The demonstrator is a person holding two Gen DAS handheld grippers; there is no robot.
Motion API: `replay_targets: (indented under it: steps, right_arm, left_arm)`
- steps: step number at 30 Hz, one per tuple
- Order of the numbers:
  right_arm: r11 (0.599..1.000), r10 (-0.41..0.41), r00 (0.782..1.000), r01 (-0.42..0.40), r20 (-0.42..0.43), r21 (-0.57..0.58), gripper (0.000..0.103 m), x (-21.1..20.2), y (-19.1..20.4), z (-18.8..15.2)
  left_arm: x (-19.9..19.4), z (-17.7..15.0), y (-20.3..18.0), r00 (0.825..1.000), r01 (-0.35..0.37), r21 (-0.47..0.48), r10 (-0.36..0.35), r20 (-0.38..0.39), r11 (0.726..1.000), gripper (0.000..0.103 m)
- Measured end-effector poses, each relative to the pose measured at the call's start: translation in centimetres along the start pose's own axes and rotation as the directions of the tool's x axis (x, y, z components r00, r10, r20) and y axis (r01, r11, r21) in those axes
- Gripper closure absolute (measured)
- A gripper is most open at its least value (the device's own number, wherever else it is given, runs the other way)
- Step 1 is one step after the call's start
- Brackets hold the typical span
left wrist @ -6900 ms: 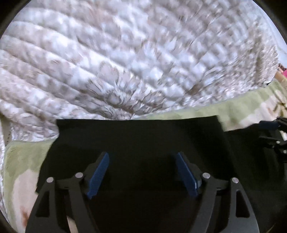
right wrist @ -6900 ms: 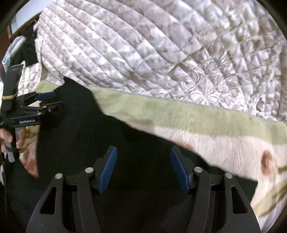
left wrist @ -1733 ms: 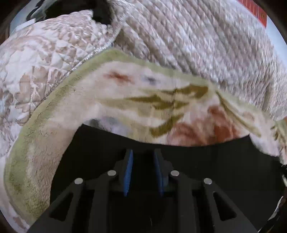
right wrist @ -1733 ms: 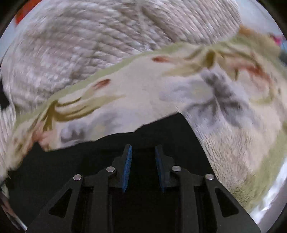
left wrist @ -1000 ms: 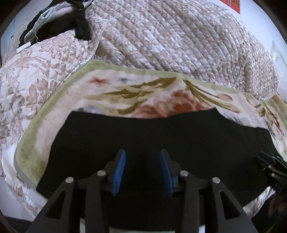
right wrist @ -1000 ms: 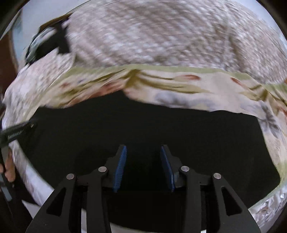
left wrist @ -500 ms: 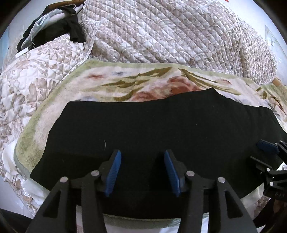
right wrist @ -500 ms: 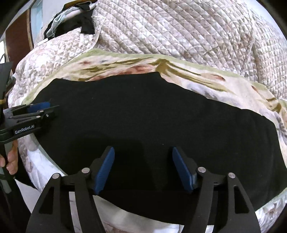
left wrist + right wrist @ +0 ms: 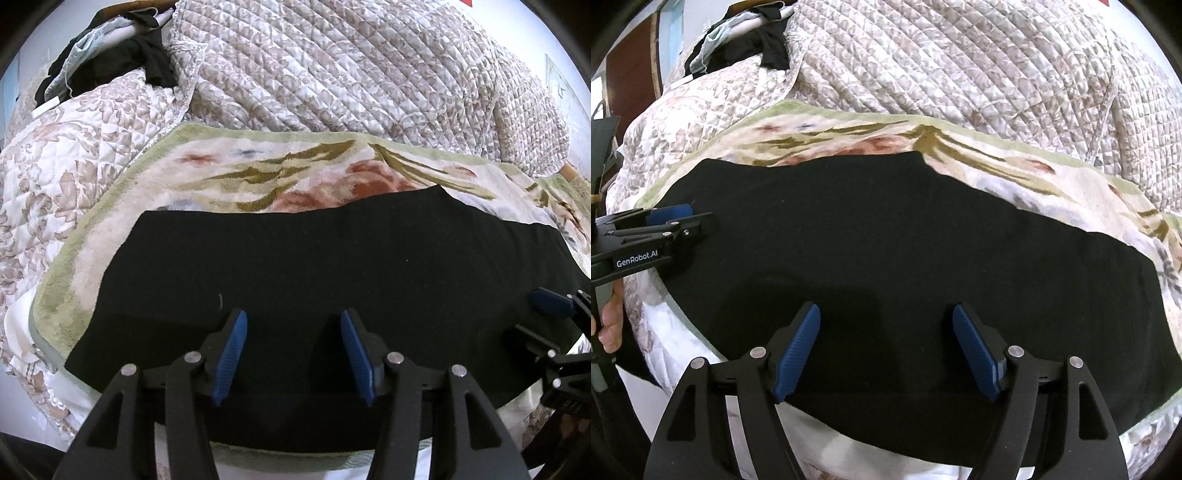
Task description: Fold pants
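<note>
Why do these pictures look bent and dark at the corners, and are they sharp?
Left wrist view: round fisheye frame with black corners bends the quilted floral bedspread; all sharp. Right wrist view: same curving, sharp; the open right gripper throws a soft shadow on the flat black pants, which show almost no detail.

Both wrist cameras looked forward and down along their own fingers, from close above the near edge of the bed. The left view took in the black pants (image 9: 314, 266) and, at its right edge, the right gripper (image 9: 554, 314). The right view faced the same pants (image 9: 905, 236), floral blanket (image 9: 1052, 177) and quilt (image 9: 960, 62), with the left gripper (image 9: 665, 221) at its left edge.
</note>
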State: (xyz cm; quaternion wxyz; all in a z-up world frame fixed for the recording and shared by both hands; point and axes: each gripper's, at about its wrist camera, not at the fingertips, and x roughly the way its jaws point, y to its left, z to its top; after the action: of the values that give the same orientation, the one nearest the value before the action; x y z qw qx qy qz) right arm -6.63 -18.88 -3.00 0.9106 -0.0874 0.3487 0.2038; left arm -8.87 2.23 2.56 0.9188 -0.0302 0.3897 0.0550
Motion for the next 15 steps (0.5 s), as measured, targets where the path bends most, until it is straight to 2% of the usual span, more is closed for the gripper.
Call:
replay_targets:
  steps: [4, 6, 7, 15]
  right_arm:
    - [0.998, -0.033, 0.999, 0.030, 0.036, 0.059, 0.029, -0.8, -1.1, 0.1]
    - [0.994, -0.057, 0.998, 0.056, 0.008, 0.093, 0.029, -0.3, -2.0, 0.0]
    - [0.993, -0.056, 0.998, 0.057, -0.009, 0.099, 0.029, 0.0, -2.2, -0.1]
    - [0.993, -0.045, 0.999, 0.044, 0.010, 0.108, 0.029, -0.4, -2.3, -0.1]
  left_arm:
    - [-0.3, 0.3, 0.8, 1.000, -0.022, -0.019, 0.023, 0.011, 1.000, 0.047]
    - [-0.1, 0.3, 1.4, 1.000, -0.030, -0.029, 0.030, 0.006, 0.999, 0.047]
    - [0.1, 0.3, 1.7, 1.000, -0.030, -0.037, 0.031, 0.002, 0.999, 0.047]
    - [-0.1, 0.6, 2.8, 0.998, -0.056, -0.060, 0.057, 0.009, 0.997, 0.047]
